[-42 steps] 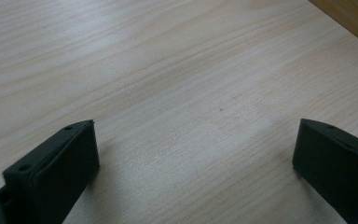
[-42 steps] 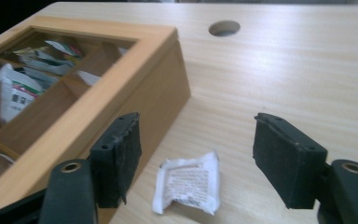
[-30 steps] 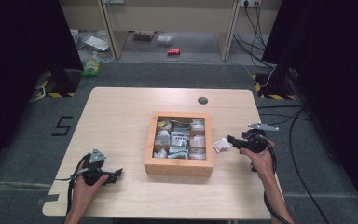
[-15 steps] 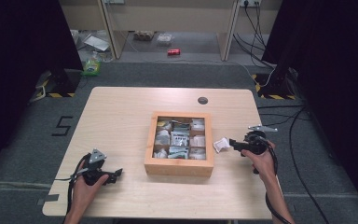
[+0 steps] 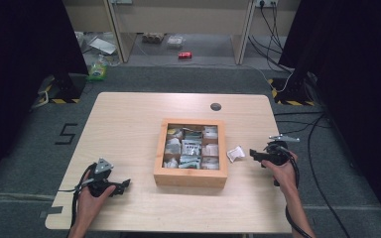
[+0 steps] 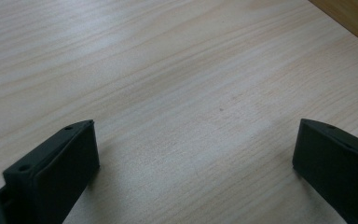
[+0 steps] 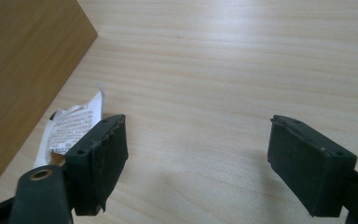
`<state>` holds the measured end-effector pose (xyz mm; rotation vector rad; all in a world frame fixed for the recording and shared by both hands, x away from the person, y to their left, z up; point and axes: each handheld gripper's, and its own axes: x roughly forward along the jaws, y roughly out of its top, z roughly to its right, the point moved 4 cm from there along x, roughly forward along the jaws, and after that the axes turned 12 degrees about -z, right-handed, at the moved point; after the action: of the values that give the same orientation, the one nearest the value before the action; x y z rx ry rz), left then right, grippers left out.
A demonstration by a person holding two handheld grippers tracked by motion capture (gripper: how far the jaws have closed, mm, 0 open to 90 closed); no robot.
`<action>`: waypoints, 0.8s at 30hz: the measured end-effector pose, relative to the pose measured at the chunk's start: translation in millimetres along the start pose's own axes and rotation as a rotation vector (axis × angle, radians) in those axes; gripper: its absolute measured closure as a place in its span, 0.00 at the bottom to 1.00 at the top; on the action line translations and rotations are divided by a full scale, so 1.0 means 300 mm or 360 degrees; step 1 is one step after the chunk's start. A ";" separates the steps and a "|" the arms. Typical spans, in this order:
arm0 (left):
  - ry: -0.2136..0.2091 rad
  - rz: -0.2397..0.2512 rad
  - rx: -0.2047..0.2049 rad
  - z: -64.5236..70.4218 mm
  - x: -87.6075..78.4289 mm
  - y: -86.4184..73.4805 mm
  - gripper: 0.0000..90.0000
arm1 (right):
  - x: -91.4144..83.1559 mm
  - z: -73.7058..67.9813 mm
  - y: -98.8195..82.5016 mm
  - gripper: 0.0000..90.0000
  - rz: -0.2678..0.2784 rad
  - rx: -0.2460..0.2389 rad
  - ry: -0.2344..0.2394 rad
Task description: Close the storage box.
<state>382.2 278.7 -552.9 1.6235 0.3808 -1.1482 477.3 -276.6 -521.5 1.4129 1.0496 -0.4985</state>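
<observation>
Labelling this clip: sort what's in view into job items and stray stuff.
Job:
white packet on the table beside the box
wooden compartment box, packets inside
right gripper, jaws open, nothing between them

Lying about:
left gripper, open over bare table
red can on floor
green bottle on floor

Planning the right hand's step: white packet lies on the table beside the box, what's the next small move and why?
Probably withdraw the right tool a little: it is open, with nothing between its pads, and the white packet lies flat on the table beside the wooden box, apparently released.
</observation>
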 end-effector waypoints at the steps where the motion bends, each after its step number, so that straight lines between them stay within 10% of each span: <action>1: 0.0000 0.0000 0.0000 0.000 0.000 0.000 0.00 | 0.001 0.001 -0.001 0.23 -0.0006 -0.0003 -0.0005; 15: 0.0000 0.0000 0.0000 0.000 0.000 0.000 0.00 | 0.032 0.010 -0.022 0.21 -0.0066 -0.0044 -0.0053; 24: 0.0000 0.0001 0.0000 0.000 0.000 0.000 0.00 | 0.064 -0.007 -0.036 0.08 -0.0032 -0.0248 -0.0155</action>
<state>382.1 278.7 -552.9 1.6232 0.3806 -1.1479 477.3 -270.5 -542.9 1.2304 1.0029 -0.4848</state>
